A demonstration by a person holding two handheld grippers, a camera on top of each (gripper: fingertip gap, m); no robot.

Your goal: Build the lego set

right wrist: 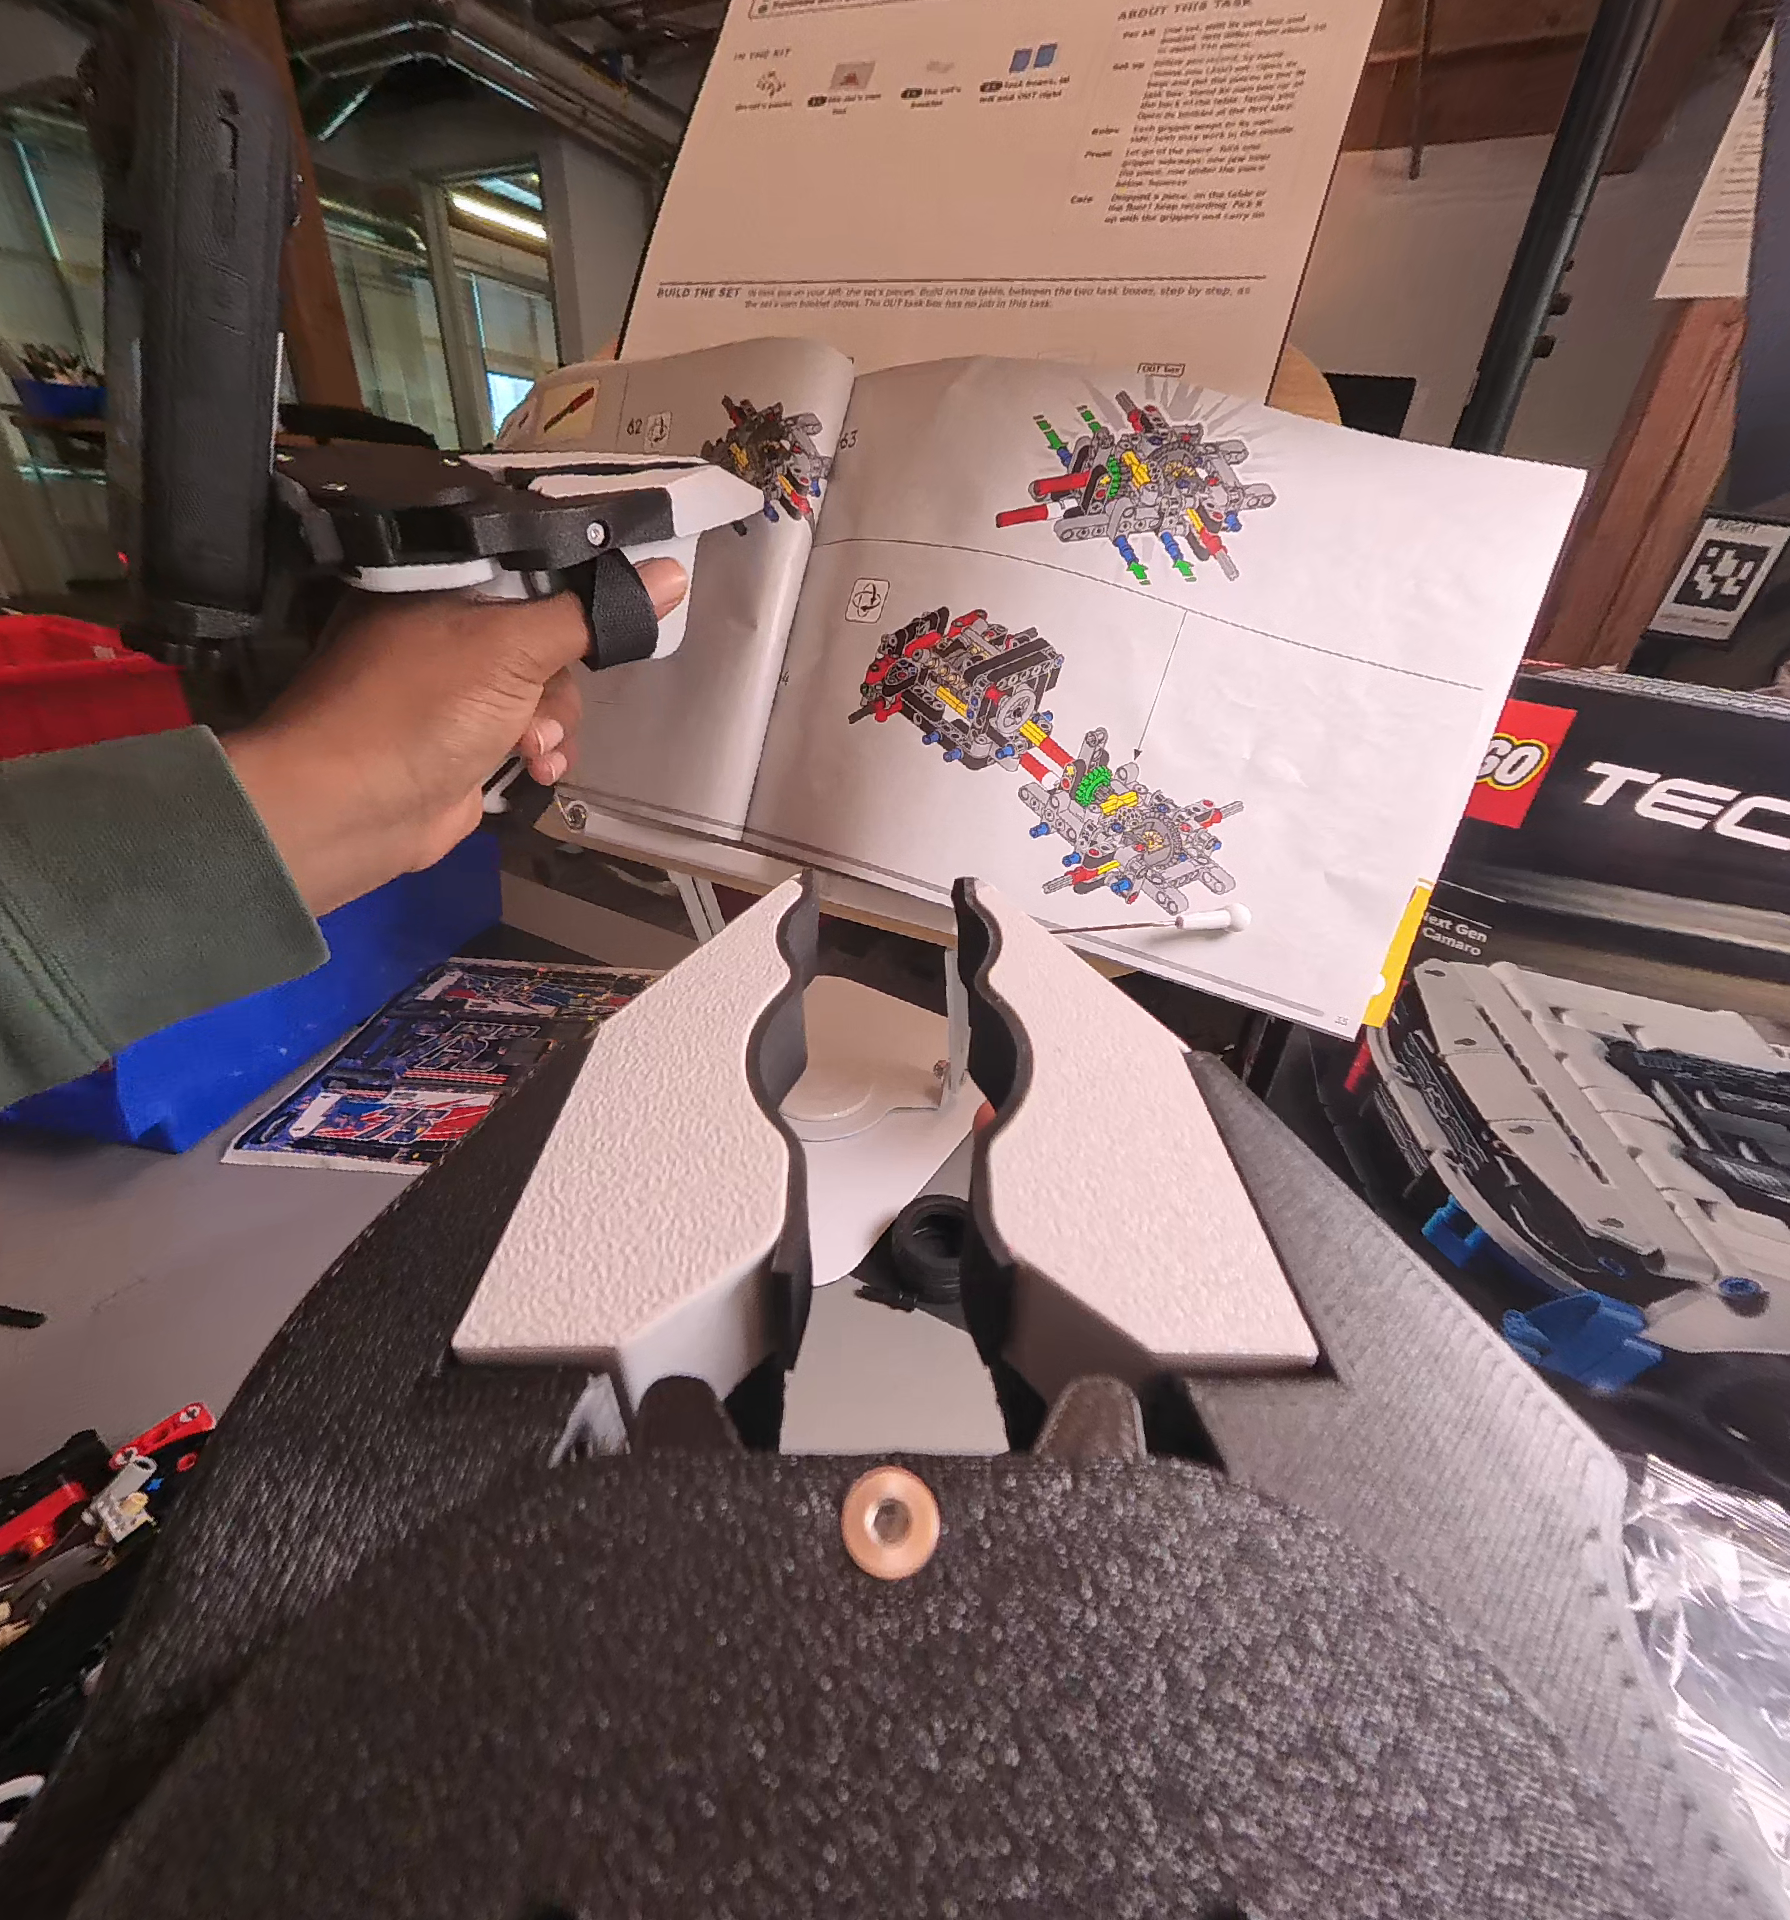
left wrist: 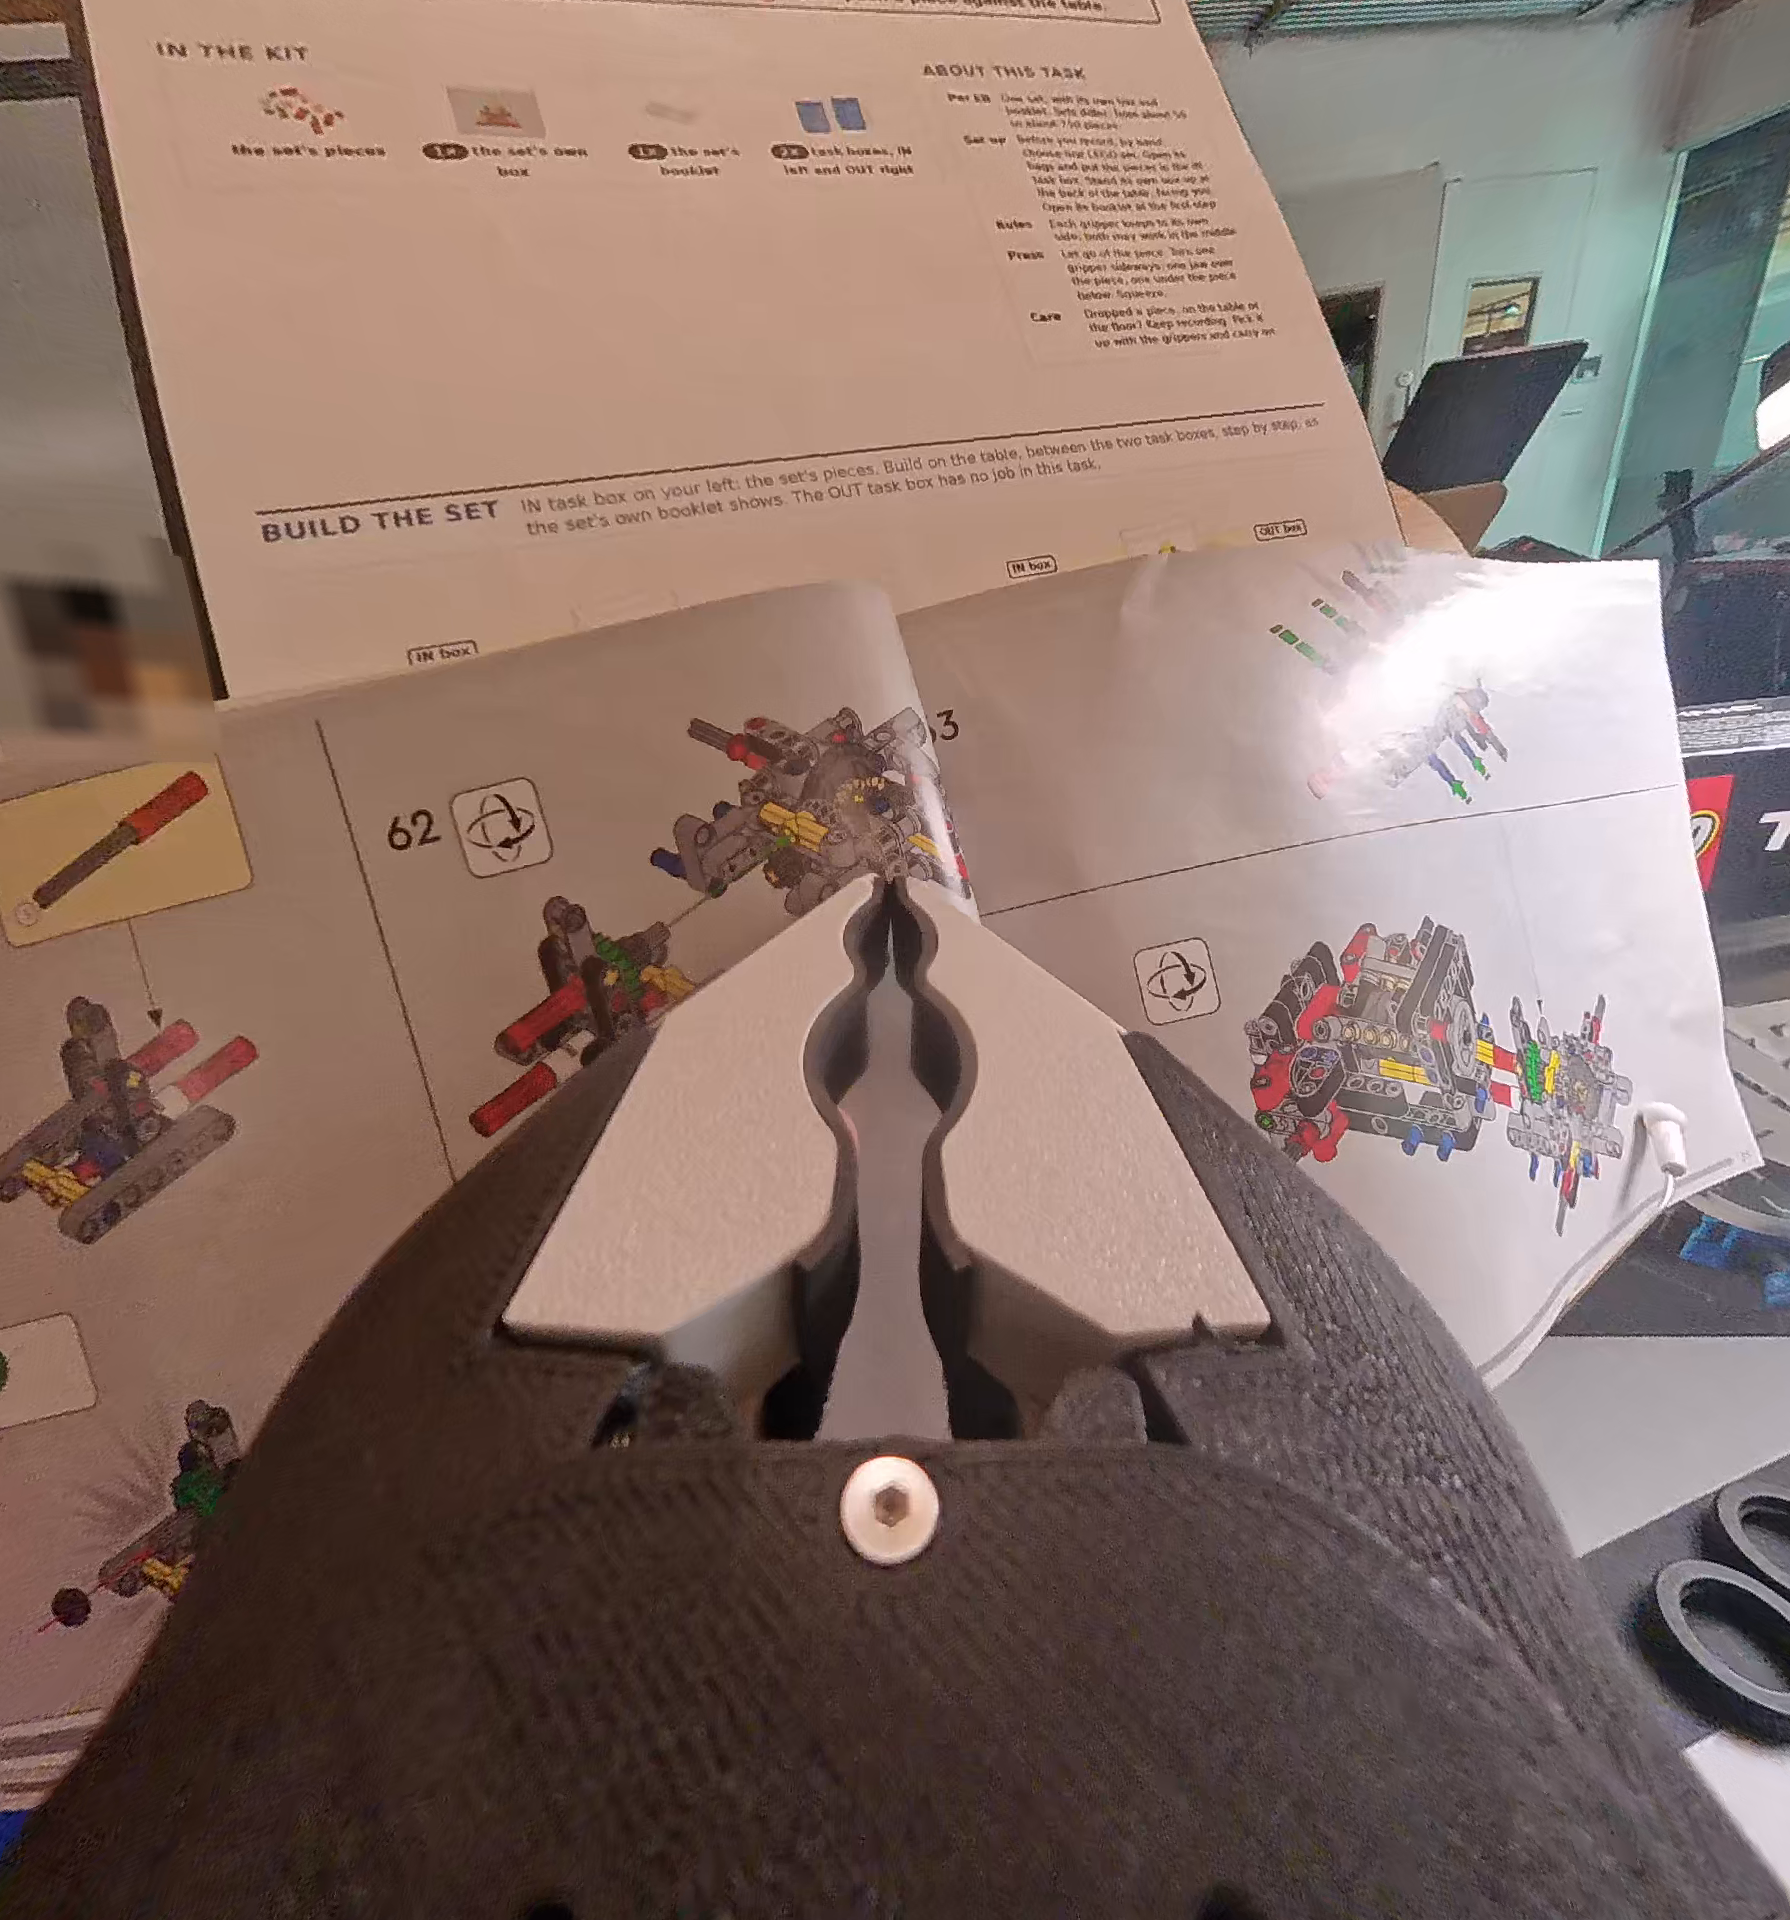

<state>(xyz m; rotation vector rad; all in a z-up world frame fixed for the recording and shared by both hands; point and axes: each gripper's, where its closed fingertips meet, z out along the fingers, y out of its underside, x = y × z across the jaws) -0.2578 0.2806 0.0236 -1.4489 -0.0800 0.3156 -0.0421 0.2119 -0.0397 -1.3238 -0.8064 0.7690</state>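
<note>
The left tongs (left wrist: 889, 891) are pressed together at the open booklet (left wrist: 600, 852), holding nothing visible; the right tongs (right wrist: 886, 894) are apart below the booklet, empty.

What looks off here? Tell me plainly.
The booklet's left page bows up beside the spine instead of lying flat, right where the shut left gripper points. Otherwise nothing stands out: no spill, no visible damage.
</note>
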